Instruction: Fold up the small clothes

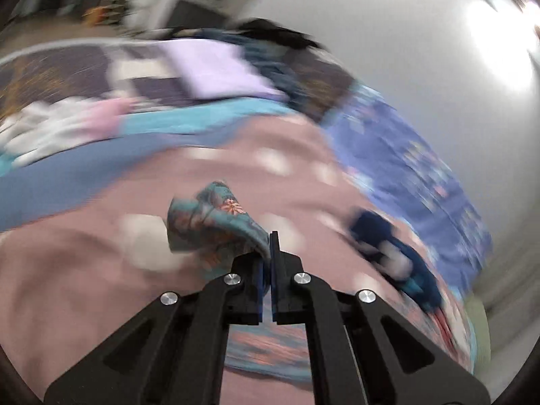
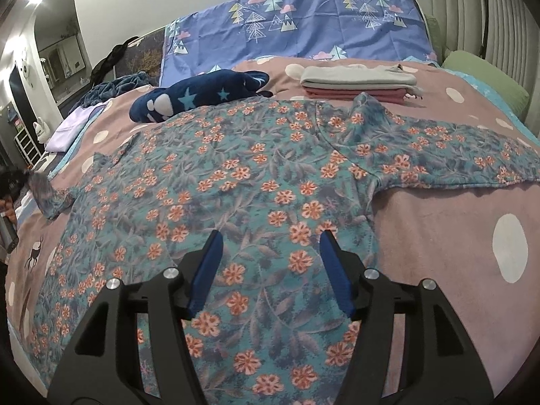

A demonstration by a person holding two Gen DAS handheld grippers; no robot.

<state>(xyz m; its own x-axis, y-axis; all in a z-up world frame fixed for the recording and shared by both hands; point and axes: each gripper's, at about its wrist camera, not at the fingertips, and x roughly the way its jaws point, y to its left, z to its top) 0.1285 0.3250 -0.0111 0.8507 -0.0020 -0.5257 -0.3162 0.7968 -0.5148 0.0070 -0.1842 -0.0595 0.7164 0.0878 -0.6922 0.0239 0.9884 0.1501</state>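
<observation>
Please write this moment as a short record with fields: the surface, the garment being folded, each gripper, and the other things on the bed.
surface: bed with pink dotted blanket
garment: floral shirt, spread flat, one sleeve stretched to the right
left gripper: shut on a piece of the floral shirt, view blurred
right gripper: open, above the lower part of the shirt, holding nothing
folded stack: grey piece on top of pink piece, behind the shirt
plush item: dark blue with stars, behind the shirt on the left
pillow: purple, tree pattern
</observation>
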